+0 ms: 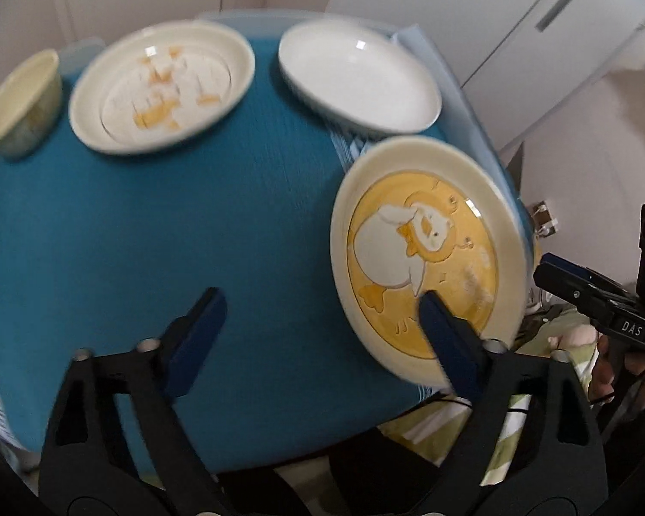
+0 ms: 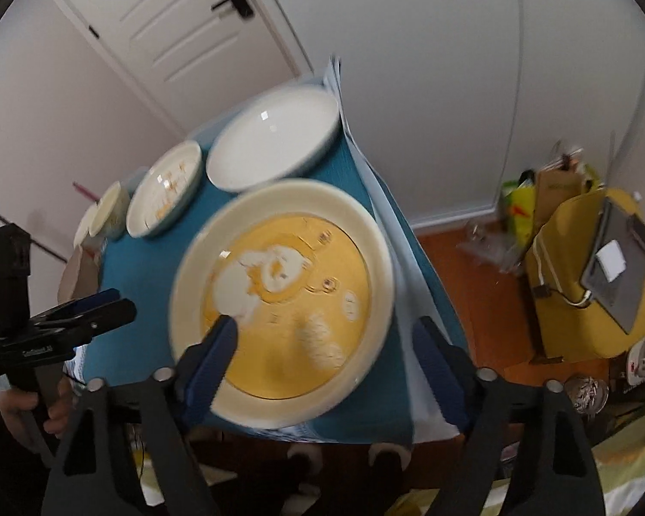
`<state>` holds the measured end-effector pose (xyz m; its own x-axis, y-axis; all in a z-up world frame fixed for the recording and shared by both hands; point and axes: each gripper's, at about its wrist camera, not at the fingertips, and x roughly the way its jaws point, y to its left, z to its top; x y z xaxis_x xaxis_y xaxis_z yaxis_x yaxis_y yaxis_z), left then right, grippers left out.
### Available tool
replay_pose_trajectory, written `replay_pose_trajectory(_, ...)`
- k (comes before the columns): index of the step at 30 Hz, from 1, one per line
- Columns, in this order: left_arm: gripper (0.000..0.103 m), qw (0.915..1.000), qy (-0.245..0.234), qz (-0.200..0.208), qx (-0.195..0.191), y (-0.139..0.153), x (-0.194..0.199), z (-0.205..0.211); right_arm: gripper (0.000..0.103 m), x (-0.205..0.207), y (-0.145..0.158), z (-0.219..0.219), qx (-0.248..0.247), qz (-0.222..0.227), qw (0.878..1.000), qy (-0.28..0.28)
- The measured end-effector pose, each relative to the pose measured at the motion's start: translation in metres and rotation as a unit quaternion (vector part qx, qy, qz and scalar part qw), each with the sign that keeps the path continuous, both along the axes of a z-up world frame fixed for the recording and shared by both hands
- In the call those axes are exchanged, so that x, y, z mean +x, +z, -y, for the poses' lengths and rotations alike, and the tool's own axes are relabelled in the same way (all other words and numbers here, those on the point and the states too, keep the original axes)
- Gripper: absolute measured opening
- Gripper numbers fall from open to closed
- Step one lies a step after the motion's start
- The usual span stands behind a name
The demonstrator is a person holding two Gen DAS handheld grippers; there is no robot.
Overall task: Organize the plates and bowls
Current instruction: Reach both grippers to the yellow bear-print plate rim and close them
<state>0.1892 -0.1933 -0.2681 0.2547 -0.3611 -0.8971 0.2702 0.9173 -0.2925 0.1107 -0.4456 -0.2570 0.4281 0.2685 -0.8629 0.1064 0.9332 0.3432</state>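
Observation:
A cream plate with a yellow duck picture [image 1: 425,253] lies at the near right corner of the blue-clothed table [image 1: 172,236]; it also shows in the right wrist view [image 2: 292,301]. A plain white plate [image 1: 357,77], a cream plate with orange marks [image 1: 163,81] and a small cream bowl [image 1: 26,99] stand along the far edge. My left gripper [image 1: 322,314] is open above the cloth, its right finger [image 1: 443,335] over the duck plate's near part. My right gripper [image 2: 327,344] is open, its fingers on either side of the duck plate's near part.
A white door [image 2: 172,21] and walls stand behind the table. To the right, over a wooden floor, a yellow bag [image 2: 580,284] carries a tablet, with paper bags behind. A green striped fabric [image 1: 537,387] lies below the table's near edge.

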Motion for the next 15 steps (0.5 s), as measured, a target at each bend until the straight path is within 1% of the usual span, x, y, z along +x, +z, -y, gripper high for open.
replay_pose_trajectory(3, 0.073, 0.9997, 0.014, -0.019, 0.001, -0.02, 0.004, 0.009, 0.058, 0.012, -0.014, 0.009, 0.013, -0.011, 1.0, 0.026)
replay_pose_trajectory(4, 0.068, 0.9996, 0.016, -0.022, 0.002, -0.023, 0.005, 0.01, 0.057, 0.016, -0.018, 0.011, 0.013, -0.016, 0.999, 0.032)
replay_pose_trajectory(5, 0.065, 0.9996, 0.017, -0.024, 0.003, -0.026, 0.006, 0.014, 0.054, 0.018, -0.021, 0.012, 0.013, -0.018, 0.999, 0.037)
replay_pose_trajectory(7, 0.056, 0.9994, 0.019, -0.027, 0.008, -0.032, 0.007, 0.02, 0.048, 0.024, -0.028, 0.016, 0.017, -0.022, 0.999, 0.046)
replay_pose_trajectory(8, 0.054, 0.9994, 0.019, -0.027, 0.01, -0.033, 0.007, 0.022, 0.041, 0.027, -0.03, 0.018, 0.02, -0.023, 0.998, 0.051)
replay_pose_trajectory(9, 0.05, 0.9994, 0.019, -0.027, 0.011, -0.034, 0.006, 0.024, 0.033, 0.029, -0.031, 0.018, 0.022, -0.023, 0.998, 0.056)
replay_pose_trajectory(11, 0.046, 0.9994, 0.02, -0.026, 0.012, -0.035, 0.005, 0.026, 0.028, 0.031, -0.031, 0.017, 0.025, -0.021, 0.997, 0.064)
replay_pose_trajectory(13, 0.035, 0.9995, 0.016, -0.025, 0.012, -0.036, 0.003, 0.029, 0.024, 0.033, -0.031, 0.017, 0.02, -0.021, 0.997, 0.067)
replay_pose_trajectory(15, 0.032, 0.9994, 0.014, -0.025, 0.017, -0.039, 0.002, 0.032, 0.018, 0.036, -0.034, 0.022, 0.01, -0.024, 0.997, 0.069)
